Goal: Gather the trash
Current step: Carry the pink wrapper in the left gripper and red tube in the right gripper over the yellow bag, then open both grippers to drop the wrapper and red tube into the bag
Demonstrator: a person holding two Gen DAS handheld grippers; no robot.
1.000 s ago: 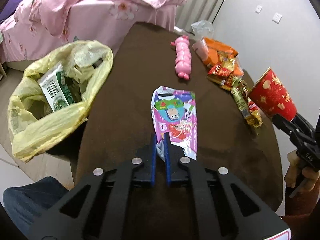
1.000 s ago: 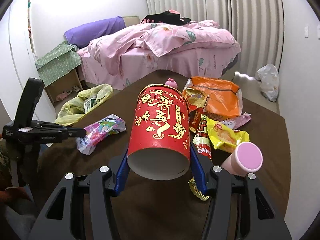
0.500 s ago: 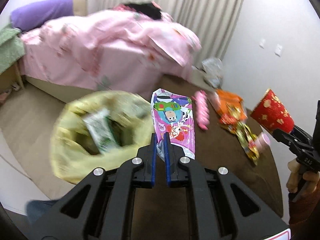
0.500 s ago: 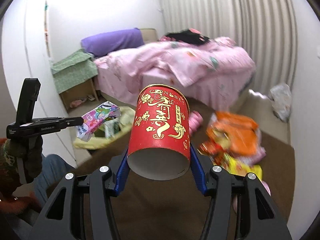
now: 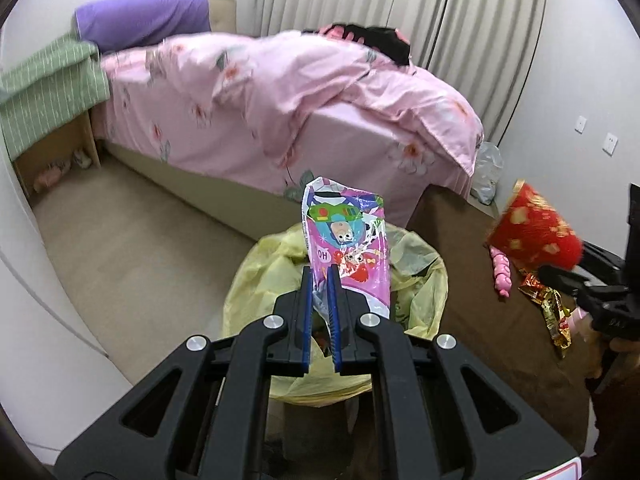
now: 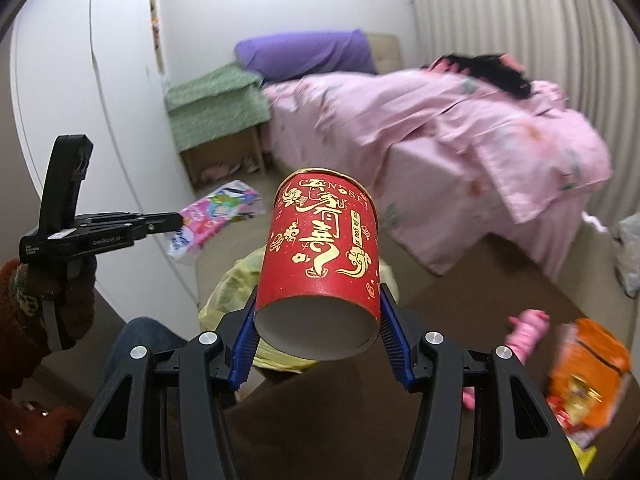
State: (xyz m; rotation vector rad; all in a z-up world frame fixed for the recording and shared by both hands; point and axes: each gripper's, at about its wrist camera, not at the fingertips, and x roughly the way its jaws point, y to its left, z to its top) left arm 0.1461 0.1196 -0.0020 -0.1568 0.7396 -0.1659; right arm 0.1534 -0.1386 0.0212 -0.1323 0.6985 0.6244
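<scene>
My left gripper (image 5: 320, 280) is shut on a pink cartoon snack wrapper (image 5: 348, 240) and holds it in the air above the open yellow trash bag (image 5: 420, 280). It also shows in the right wrist view (image 6: 176, 222) with the wrapper (image 6: 216, 216). My right gripper (image 6: 318, 320) is shut on a red paper cup with gold print (image 6: 320, 256), held in the air over the bag (image 6: 232, 280). The cup also shows blurred in the left wrist view (image 5: 532, 232).
A brown table (image 5: 500, 340) holds a pink toy (image 5: 502, 272), gold wrappers (image 5: 552, 308) and an orange bag (image 6: 588, 364). A bed with a pink quilt (image 5: 300, 92) stands behind. A green-covered cabinet (image 5: 44, 92) is at the left.
Both grippers have swung left from over the table toward the yellow bag, carrying the wrapper and the cup. The wrapper has been lifted off the table.
</scene>
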